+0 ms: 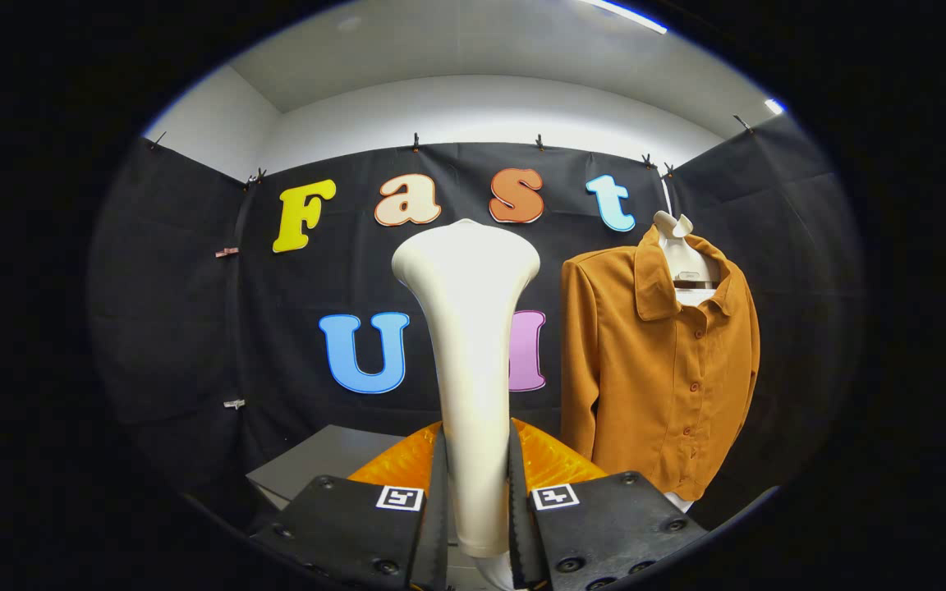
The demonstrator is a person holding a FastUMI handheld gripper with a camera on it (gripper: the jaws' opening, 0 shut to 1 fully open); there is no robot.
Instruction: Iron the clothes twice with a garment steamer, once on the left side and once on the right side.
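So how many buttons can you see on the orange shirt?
5 on the orange shirt, in a line down its front placket beside the garment steamer gripped in the jaws. More may hide under the collar or hem.

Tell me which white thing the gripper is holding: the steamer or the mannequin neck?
The steamer. The gripper is shut on its handle, and it stands up between the fingers. The mannequin neck sits beyond, inside the brown shirt's collar.
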